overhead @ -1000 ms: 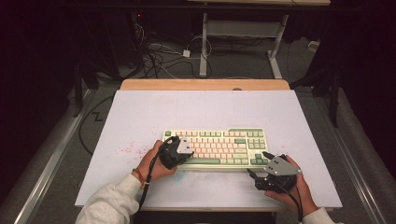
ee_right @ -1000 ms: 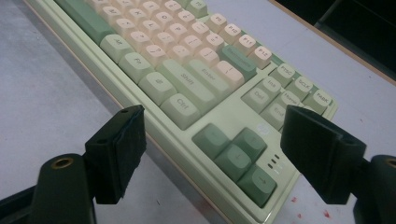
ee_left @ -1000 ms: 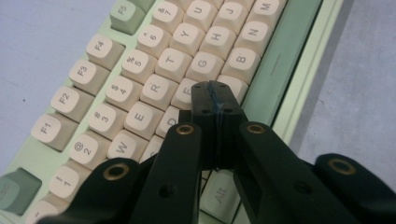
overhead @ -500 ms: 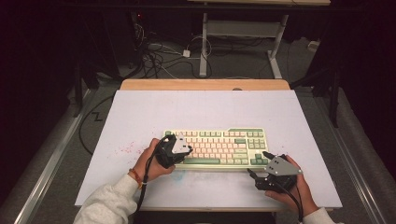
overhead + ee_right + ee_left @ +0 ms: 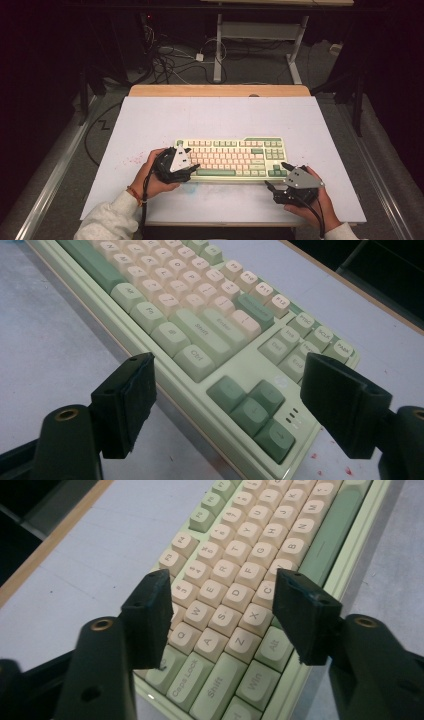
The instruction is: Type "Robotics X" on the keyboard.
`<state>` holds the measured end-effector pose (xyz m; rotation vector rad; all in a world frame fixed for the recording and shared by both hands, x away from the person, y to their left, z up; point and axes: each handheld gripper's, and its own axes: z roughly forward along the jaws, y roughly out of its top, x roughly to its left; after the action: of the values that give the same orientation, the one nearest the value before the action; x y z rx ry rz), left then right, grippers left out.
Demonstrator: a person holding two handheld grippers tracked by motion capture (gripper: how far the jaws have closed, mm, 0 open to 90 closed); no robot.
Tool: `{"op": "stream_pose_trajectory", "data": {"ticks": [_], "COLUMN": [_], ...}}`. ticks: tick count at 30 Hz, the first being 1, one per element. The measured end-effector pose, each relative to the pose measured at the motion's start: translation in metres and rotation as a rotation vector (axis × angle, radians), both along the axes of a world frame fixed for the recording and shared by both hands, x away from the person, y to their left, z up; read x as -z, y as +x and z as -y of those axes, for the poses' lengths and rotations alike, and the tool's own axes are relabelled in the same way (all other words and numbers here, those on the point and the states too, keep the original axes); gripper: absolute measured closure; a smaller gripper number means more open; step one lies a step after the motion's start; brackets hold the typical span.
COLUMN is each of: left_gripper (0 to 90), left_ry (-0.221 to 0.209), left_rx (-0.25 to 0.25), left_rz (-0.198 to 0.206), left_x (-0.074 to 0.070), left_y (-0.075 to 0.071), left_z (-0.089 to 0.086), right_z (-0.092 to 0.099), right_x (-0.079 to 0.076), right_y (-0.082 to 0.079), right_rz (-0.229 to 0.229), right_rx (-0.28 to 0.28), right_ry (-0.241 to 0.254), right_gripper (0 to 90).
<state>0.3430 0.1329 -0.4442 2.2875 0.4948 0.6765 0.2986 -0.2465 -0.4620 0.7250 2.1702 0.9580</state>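
keyboard (image 5: 235, 157): pale green case, cream letter keys, darker green modifier and arrow keys
pose: flat, keys up, long side across
place: near middle of white bench (image 5: 215, 117), toward its front edge

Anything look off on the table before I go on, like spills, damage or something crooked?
Small red specks dot the white table cover left of the keyboard and by its right corner. Otherwise the keyboard lies flat and square, its keys intact.

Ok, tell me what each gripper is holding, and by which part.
Nothing. The left gripper has just opened over the keyboard; the right gripper is open too.
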Motion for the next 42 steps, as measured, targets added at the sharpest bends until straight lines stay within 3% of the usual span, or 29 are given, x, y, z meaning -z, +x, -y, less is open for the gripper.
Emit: {"op": "stream_pose_trajectory", "data": {"ticks": [5,8,19,23,26,31,35,42], "left_gripper": [25.1,21.5,19.5,19.0,19.3,27.3,36.8,73.0], "left_ry": [-0.033,-0.025,0.004,-0.051,-0.039,0.007,0.001,-0.031], "left_rx": [-0.033,-0.059,-0.118,-0.132,-0.145,-0.17,-0.194,-0.196], "left_rz": [0.02,0.022,-0.001,-0.035,-0.033,-0.05,-0.089,-0.141], "left_x": [0.001,0.005,0.027,0.029,0.03,0.036,0.037,0.034], "left_y": [-0.004,-0.007,-0.023,-0.027,-0.031,-0.033,-0.032,-0.028], "left_z": [-0.01,-0.015,-0.038,-0.051,-0.059,-0.072,-0.083,-0.094], "right_z": [0.0,0.002,0.002,0.001,0.0,0.0,0.0,-0.001], "right_x": [0.0,0.0,0.0,0.001,0.001,0.001,0.001,0.002], "right_y": [0.0,0.001,0.001,0.001,0.002,0.003,0.003,0.003], "right_rz": [-0.002,-0.004,-0.008,-0.012,-0.015,-0.019,-0.018,-0.018], "right_rx": [0.001,0.005,0.008,0.006,0.006,0.012,0.01,0.009], "right_ry": [0.003,0.007,0.018,0.014,0.014,0.015,0.014,0.009], "right_gripper": [22.6,22.6,22.6,22.6,22.6,22.7,22.6,22.7]}}
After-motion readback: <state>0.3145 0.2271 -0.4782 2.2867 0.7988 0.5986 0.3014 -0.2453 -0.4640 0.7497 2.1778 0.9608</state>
